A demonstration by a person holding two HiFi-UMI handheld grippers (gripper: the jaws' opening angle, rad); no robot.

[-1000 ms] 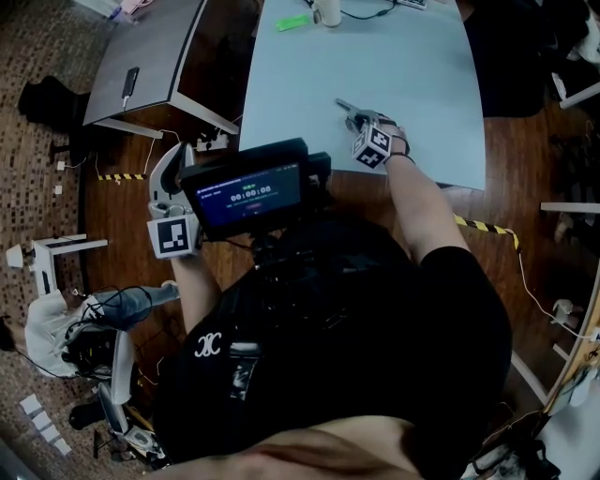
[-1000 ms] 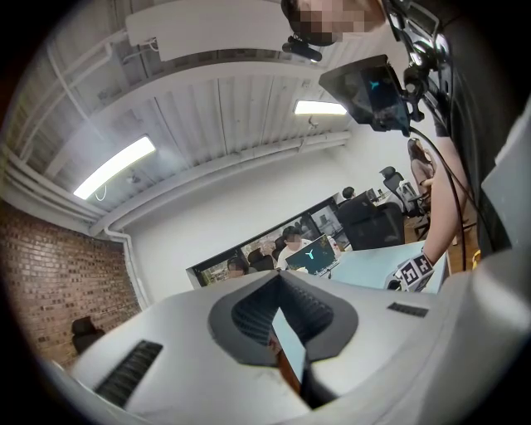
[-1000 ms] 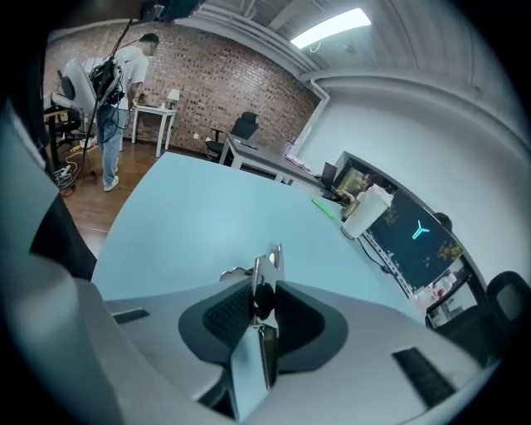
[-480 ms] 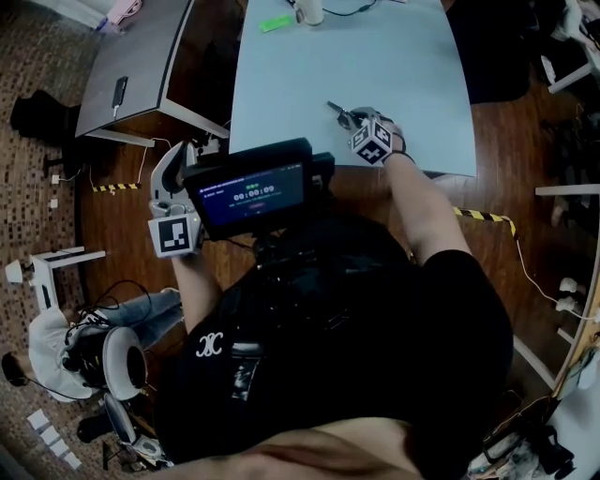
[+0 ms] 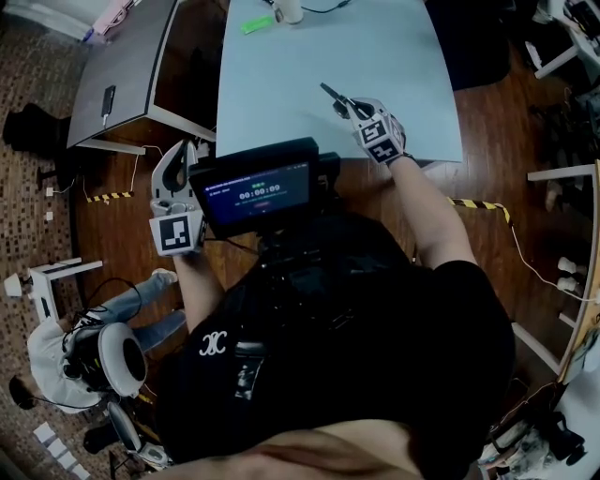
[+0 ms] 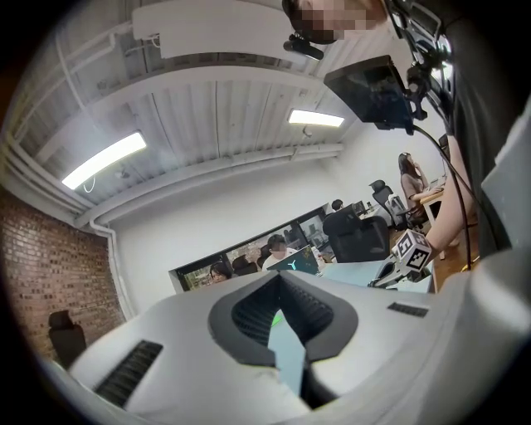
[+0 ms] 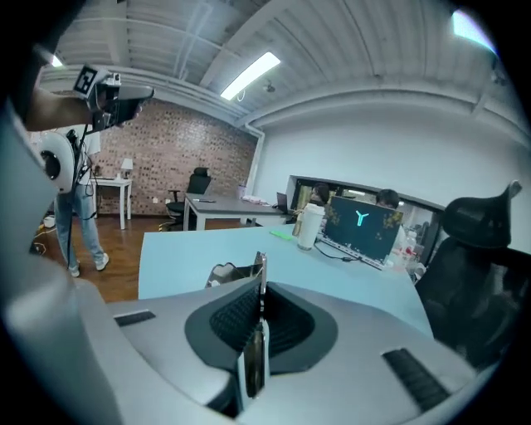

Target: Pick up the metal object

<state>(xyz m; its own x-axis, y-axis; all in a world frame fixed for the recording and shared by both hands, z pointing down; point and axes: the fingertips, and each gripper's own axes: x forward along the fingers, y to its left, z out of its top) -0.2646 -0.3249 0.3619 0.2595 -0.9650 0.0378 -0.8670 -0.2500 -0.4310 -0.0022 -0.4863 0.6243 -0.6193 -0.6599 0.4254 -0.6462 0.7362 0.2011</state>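
Note:
The metal object is a thin flat strip. My right gripper is shut on it above the near part of the pale blue table, and its end sticks out up and left of the jaws. In the right gripper view the strip stands on edge, clamped between the dark pads of the right gripper. My left gripper is held off the table's left side over the wooden floor. It points upward in the left gripper view, where the left gripper has its tips together and holds nothing.
A green item and a white cup stand at the table's far edge. A grey desk with a phone is to the left. A small screen hangs at the person's chest. A black chair stands to the right.
The right gripper's jaws have closed on the metal strip, which lay on the table a second ago. The left gripper has stayed where it was.

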